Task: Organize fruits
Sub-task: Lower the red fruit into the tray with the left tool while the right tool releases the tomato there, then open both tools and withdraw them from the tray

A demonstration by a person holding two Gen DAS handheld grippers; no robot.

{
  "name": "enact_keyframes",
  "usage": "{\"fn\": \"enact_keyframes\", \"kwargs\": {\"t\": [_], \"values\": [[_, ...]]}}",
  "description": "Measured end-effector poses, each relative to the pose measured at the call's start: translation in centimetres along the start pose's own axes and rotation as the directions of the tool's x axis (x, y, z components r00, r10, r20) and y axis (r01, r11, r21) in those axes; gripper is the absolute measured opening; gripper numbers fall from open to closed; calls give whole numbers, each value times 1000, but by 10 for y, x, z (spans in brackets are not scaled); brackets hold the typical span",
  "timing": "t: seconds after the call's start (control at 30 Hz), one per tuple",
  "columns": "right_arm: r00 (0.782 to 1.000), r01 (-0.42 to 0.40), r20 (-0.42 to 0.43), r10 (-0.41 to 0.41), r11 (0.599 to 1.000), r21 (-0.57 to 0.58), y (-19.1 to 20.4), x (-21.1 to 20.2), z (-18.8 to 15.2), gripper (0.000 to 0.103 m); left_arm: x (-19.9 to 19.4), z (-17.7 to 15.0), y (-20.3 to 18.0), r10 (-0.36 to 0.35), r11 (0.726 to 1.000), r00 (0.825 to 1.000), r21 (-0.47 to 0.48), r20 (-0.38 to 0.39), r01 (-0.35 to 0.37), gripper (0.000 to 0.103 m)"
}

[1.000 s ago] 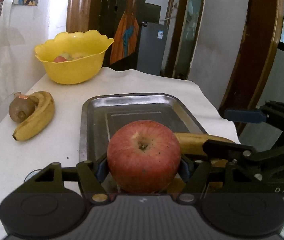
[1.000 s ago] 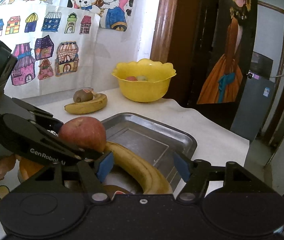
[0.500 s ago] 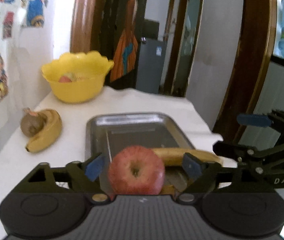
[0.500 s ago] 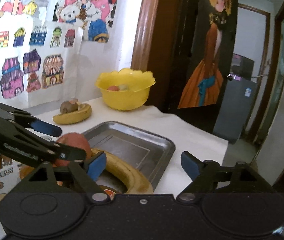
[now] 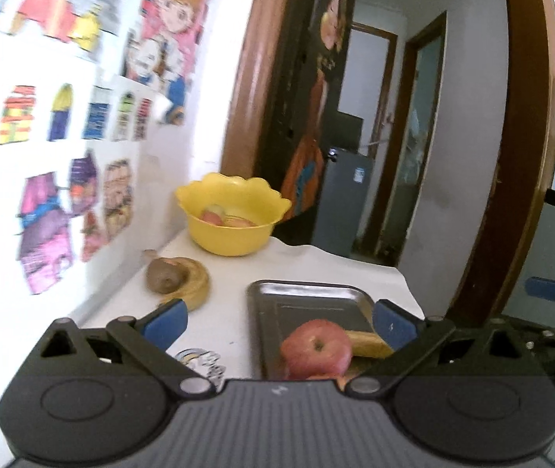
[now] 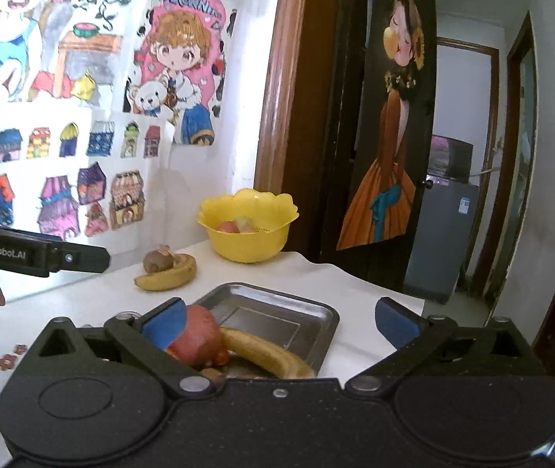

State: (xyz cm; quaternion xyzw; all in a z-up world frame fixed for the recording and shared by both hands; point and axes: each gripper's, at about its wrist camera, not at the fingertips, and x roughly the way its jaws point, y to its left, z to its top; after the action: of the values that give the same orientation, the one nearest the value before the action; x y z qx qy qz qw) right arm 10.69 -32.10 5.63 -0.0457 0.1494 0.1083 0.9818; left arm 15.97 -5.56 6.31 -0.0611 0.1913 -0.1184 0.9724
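Resting in the metal tray [image 5: 277, 304], the red apple [image 5: 315, 349] touches a banana [image 5: 369, 344]; both grippers' fingers are spread wide, holding nothing.

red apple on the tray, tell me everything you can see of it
The red apple is round, with red skin streaked pale yellow and a dark stem dimple facing up. It looks whole and sits upright at the near end of the metal tray, free of both grippers. A banana lies right against its side in the tray; another orange-brown fruit shows just under its near edge, too hidden to identify. The left gripper hangs above with jaws wide open, not touching it.
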Motion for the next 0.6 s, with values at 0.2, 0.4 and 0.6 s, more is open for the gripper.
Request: {"fn": "enact_keyframes", "kwargs": {"t": [0.2,0.4,0.6], "values": [[999,24,-29,-24,1000,19,26,-50,-7,102,-44,-13,18,48,999,999,17,-12,-48,103],[991,72,-111,-67,996,42,54,-89,-25,102,-74,-34,36,87,996,994,23,-62,-86,103],[979,109,-183,-93,991,81,82,-108,-44,102,-96,-55,48,97,995,988,30,-117,-94,103]]}}
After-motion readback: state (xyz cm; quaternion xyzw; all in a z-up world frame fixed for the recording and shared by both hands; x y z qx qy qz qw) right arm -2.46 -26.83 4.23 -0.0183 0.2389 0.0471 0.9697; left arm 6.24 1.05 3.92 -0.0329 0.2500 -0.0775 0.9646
